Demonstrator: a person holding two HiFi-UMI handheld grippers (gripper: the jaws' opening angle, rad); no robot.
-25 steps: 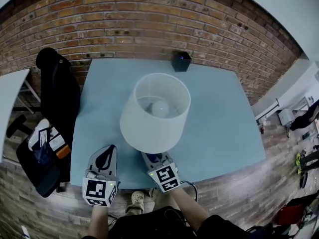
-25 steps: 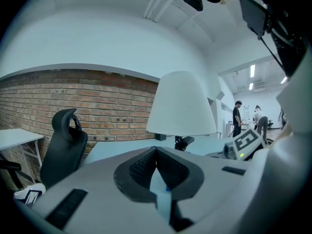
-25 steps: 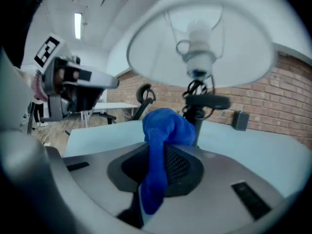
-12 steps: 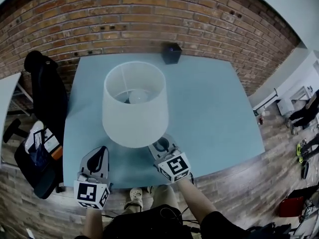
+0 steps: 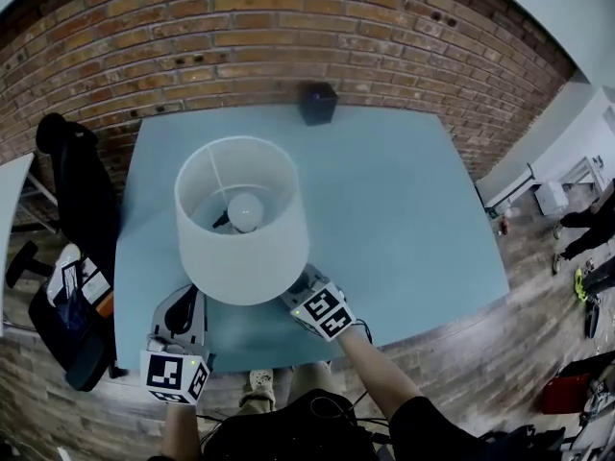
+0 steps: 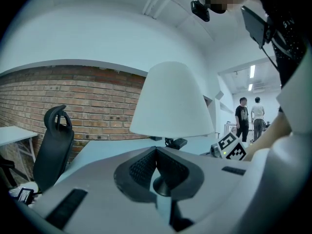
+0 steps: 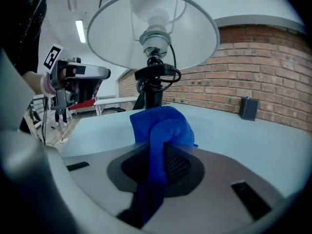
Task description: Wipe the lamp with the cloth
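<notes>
The right tongs (image 7: 164, 147) are clamped on a bunched blue cloth (image 7: 163, 126), which stands up from the jaws and points at the lamp (image 7: 151, 28) from just below the shade's rim. The left tongs (image 6: 156, 152) are closed on nothing and aimed level at the lamp from its other near side. From the head view, both tongs sit at the near edge of the table (image 5: 404, 209), with the right one tucked just under the shade (image 5: 240, 248). Whether the cloth already touches the shade cannot be told. The lamp stands upright on the near-left part of the table, bulb (image 5: 245, 209) showing through the open top. The wipe looks about to begin. To do it well, the cloth likely needs to meet the shade with its soft bulge, not the jaw tips, and with light, even pressure following the curve. A hard push could rock the lamp. The idle left tongs could steady the stem or base.
</notes>
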